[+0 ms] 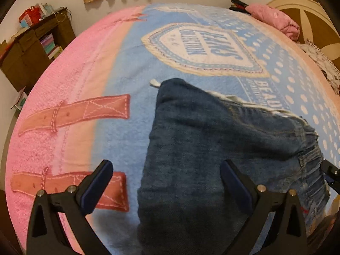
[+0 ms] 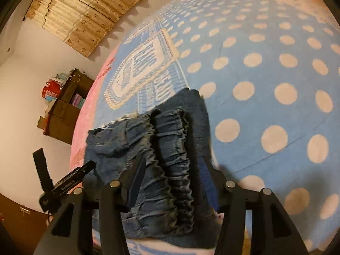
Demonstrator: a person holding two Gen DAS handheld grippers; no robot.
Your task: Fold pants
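Observation:
Dark blue denim pants point(image 1: 208, 148) lie folded into a compact stack on the bed blanket point(image 1: 119, 89). My left gripper point(image 1: 165, 182) is open and empty, hovering over the stack's left edge, one finger over the blanket, the other over the denim. In the right wrist view the gathered elastic waistband point(image 2: 170, 159) faces me. My right gripper point(image 2: 172, 172) is open, its fingers straddling the waistband layers; whether they touch the cloth is unclear. The right gripper's edge also shows at the right rim of the left wrist view point(image 1: 331, 176).
The blanket is blue with white dots point(image 2: 265, 85) and pink on the left point(image 1: 53, 106). A pink pillow point(image 1: 274, 19) and wooden headboard point(image 1: 308, 12) are at the far right. A dark bookshelf point(image 1: 36, 48) stands by the wall beyond the bed.

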